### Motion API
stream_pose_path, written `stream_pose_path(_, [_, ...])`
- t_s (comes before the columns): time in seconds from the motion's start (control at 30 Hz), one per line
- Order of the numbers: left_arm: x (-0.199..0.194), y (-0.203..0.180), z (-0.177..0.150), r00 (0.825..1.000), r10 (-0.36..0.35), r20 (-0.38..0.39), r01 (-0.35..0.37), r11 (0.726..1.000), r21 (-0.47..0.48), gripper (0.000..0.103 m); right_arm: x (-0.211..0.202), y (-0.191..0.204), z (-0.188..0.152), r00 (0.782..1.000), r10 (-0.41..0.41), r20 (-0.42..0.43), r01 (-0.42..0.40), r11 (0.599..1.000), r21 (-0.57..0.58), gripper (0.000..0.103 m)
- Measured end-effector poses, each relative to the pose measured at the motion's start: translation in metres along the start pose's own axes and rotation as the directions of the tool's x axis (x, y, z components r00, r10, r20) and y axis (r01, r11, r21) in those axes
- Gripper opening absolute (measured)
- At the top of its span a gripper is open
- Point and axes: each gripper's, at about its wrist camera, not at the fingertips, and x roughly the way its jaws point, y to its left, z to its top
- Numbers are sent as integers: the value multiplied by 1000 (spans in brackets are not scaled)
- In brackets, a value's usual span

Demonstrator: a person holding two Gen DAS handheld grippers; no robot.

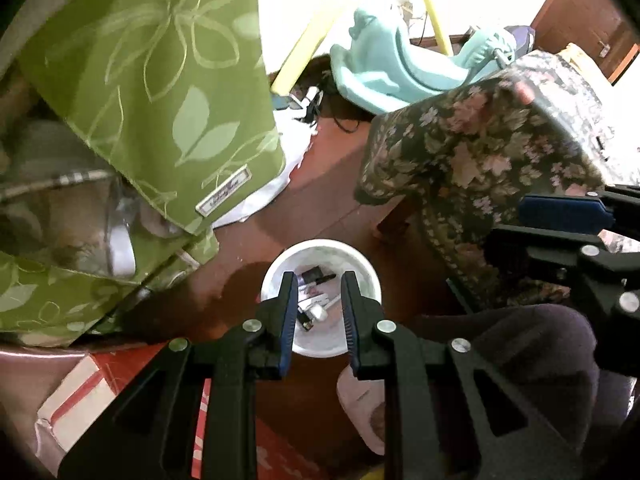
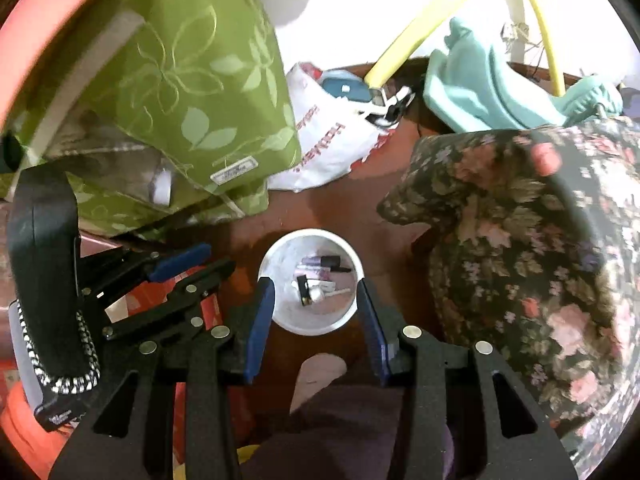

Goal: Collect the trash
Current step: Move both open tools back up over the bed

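Both wrist views, looking steeply down at a reddish-brown floor [image 1: 328, 184]; at centre stands a small white bin [image 1: 320, 304] (round, open-topped), already holding several bits of trash [image 2: 320, 280]: a dark-capped tube, a small black piece and a white-tipped item lie together on its bottom; what each one is cannot be told. The left tool [image 1: 320, 312] hangs directly over the bin with its blue-padded jaws parted a little and nothing between them; the right tool [image 2: 316, 312] hangs over the same bin, jaws spread somewhat wider, likewise bare (each tool also shows at the edge of the other's view, so the two are close side by side). Around the bin: a green leaf-patterned bag [image 1: 160, 92] to the left, a dark floral cloth [image 1: 480, 152] to the right, a white printed plastic bag [image 2: 324, 140] and a pale teal plastic seat [image 2: 480, 96] beyond; a red-and-white carton [image 1: 92, 384] lies at lower left.

Step in hand, as judged: the drop into the bin appears done, both tools being released and unloaded above it. The next move calls for lifting clear of the rim, searching the cluttered floor for a further loose scrap (none is plainly identifiable here), then lowering one tool over it with jaws opened wide enough to straddle it; care is needed not to knock the light bin.
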Motion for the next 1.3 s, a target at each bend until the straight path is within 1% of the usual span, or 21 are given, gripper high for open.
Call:
stream_pose_path(0.17, [-28,-19,9,998,7,58,-8,1000,21,21,-35,-17,-8,996,-5,88,2,1000,31,39])
stream_pose_path(0.27, [-47,-35,16,995,10,100,-15,999,46,21,-60,-31,-14,988,-17,155,9,999,52,39])
stream_pose_path(0.37, [-65,-51,25,990,-2,143,-8,997,70,21,-84,-46,-21,975,-38,221,22,997,75,39])
stream_pose_path(0.5, [-90,-79,37,980,-38,193,18,994,106,24,-118,-69,-33,945,-75,318,42,993,110,39])
stream_pose_path(0.57, [-101,-98,45,974,-62,217,34,991,132,28,-136,-82,-41,924,-105,367,60,989,133,39])
stream_pose_path(0.6, [-106,-106,48,971,-74,225,42,989,143,29,-144,-89,-44,913,-120,389,68,987,145,39])
stream_pose_path(0.7, [-118,-136,61,963,-112,246,68,981,181,30,-163,-110,-53,890,-151,430,82,981,176,39])
stream_pose_path(0.8, [-125,-162,72,954,-143,264,88,974,209,30,-180,-137,-62,868,-193,458,102,971,214,39])
stream_pose_path(0.9, [-128,-192,85,944,-179,277,112,964,240,30,-193,-163,-72,851,-232,471,121,959,255,39])
stream_pose_path(1.07, [-119,-232,106,939,-220,266,146,951,272,30,-209,-214,-84,820,-314,478,161,929,334,39])
stream_pose_path(1.1, [-116,-240,110,939,-226,260,151,948,281,30,-211,-221,-86,819,-320,475,162,925,344,40])
stream_pose_path(1.13, [-113,-248,113,939,-229,257,152,946,287,30,-212,-235,-88,819,-331,468,164,918,362,44])
stream_pose_path(1.2, [-106,-260,119,942,-223,251,146,946,290,32,-213,-254,-92,818,-341,464,157,908,389,69])
stream_pose_path(1.23, [-100,-267,125,944,-220,244,147,947,287,40,-213,-265,-93,815,-347,463,152,900,408,73])
stream_pose_path(1.27, [-96,-271,129,945,-222,240,152,948,280,51,-211,-277,-94,815,-354,459,146,892,428,80])
stream_pose_path(1.3, [-91,-275,132,946,-223,236,157,950,269,55,-209,-287,-94,817,-356,453,141,886,441,81])
